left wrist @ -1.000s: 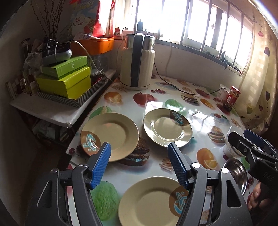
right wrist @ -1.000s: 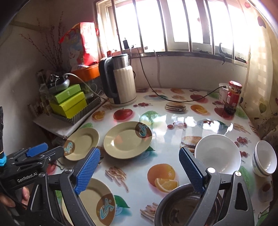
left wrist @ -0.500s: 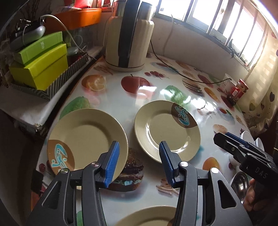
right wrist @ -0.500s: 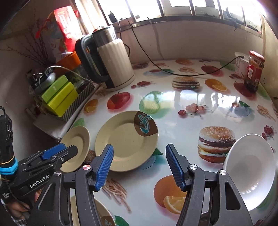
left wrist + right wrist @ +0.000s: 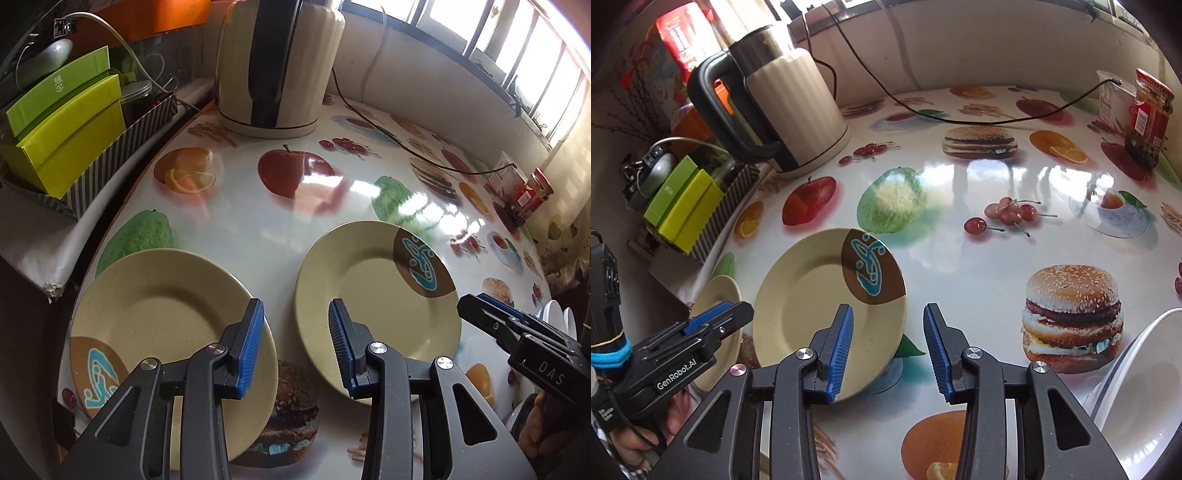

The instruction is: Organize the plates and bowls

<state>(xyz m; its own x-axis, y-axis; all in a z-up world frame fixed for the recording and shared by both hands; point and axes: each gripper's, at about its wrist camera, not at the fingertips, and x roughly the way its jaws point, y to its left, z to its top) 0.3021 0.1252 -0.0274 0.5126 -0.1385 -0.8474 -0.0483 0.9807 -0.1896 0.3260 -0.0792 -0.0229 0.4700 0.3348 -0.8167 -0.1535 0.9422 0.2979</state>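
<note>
Left wrist view, lower left: your left tool (image 5: pixel 295 341) hangs over the left plate (image 5: pixel 159 310), jaws just been closing, nothing between them, ungripped. Second plate (image 5: pixel 373 291) sits centre-right on the bench (image 5: pixel 258 218). Right wrist view: your right tool (image 5: pixel 888 345) likewise closing, empty, at that plate's right rim; white bowl (image 5: pixel 1145 398) lower right.

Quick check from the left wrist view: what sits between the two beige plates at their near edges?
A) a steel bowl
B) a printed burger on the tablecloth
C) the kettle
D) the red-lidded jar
B: the printed burger lies flat on the tablecloth between the left plate and the right plate.
</note>
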